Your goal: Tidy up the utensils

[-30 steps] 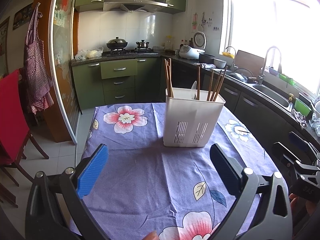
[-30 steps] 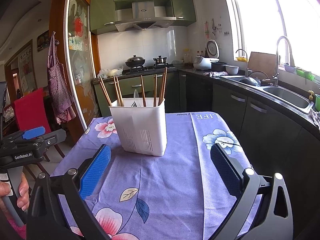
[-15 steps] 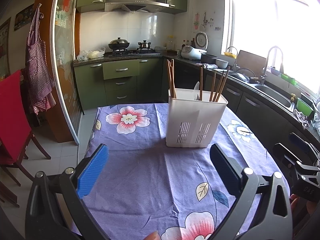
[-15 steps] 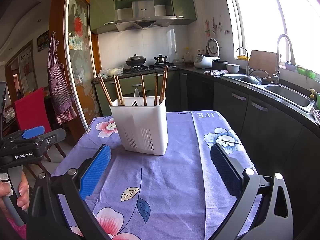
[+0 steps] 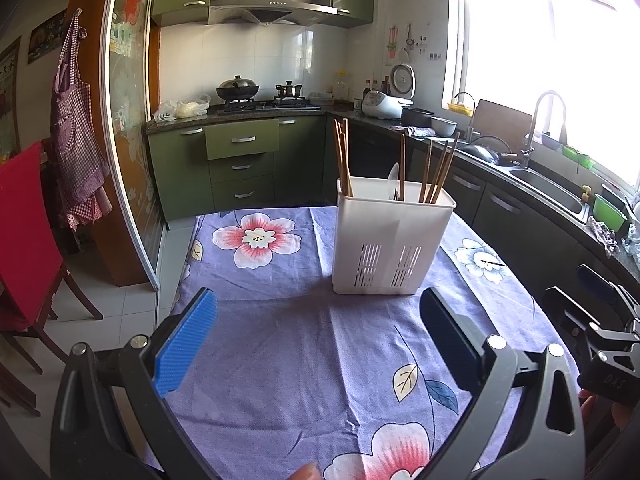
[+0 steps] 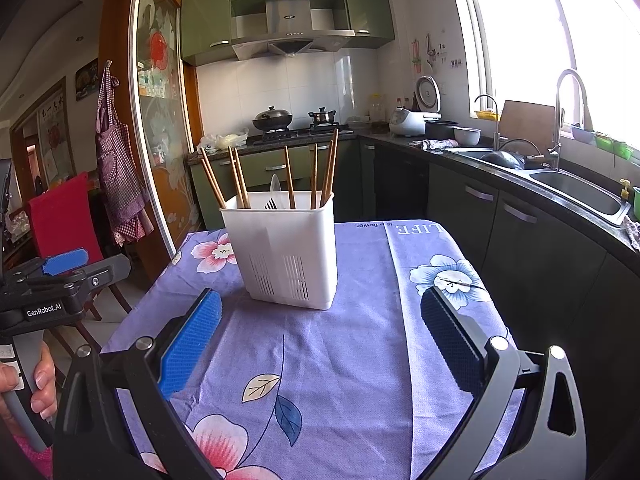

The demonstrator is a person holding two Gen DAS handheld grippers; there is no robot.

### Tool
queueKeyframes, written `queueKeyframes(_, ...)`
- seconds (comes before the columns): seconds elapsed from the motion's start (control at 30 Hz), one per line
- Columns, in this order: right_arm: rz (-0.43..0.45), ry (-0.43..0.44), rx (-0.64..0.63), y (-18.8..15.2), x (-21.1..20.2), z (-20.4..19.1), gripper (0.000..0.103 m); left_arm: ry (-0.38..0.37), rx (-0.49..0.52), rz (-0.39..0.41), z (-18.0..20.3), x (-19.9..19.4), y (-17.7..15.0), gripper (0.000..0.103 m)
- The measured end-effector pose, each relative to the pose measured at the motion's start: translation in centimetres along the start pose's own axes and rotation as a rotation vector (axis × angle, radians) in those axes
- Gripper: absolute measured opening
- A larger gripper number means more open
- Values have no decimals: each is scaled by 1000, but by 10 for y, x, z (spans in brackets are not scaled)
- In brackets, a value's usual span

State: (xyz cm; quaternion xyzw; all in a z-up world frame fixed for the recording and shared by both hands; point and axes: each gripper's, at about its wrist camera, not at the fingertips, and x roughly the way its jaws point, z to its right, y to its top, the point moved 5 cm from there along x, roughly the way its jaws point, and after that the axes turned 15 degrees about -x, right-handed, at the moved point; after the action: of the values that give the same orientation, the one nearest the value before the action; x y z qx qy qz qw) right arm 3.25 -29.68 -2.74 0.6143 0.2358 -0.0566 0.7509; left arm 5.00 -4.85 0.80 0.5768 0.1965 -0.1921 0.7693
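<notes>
Holder (image 5: 394,240) sits dead ahead, far of both wide-open empty grippers, left gripper (image 5: 318,338) and right gripper (image 6: 320,340), chopsticks (image 6: 288,176) near-vertical; neither arm clearly closer.

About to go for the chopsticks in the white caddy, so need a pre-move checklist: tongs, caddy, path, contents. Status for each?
1. Left tongs open, nothing between the pads: ok.
2. Right tongs open, nothing held: ok.
3. White caddy upright on the floral tablecloth, apart from both tongs: ok.
4. Bare cloth between tongs and caddy, nothing in the way: ok.
5. Chopsticks stand above the rim, leaning at different angles, spread across the caddy: ok to reach from above.
6. Which compartment the fork and pale spoon sit in: cannot tell.
</notes>
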Motion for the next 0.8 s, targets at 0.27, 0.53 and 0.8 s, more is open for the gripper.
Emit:
queueKeyframes(0.27, -5, 2, -1, -1, 3, 0, 98, -14, 15, -9, 3, 1, -1, 97)
queueKeyframes(0.53, -11, 4, 3, -2, 5, 2, 98, -2, 17, -8, 1, 2, -1, 97)
queueKeyframes(0.8, -17, 6, 0, -3, 7, 1, 98, 3, 19, -12, 0, 3, -2, 97)
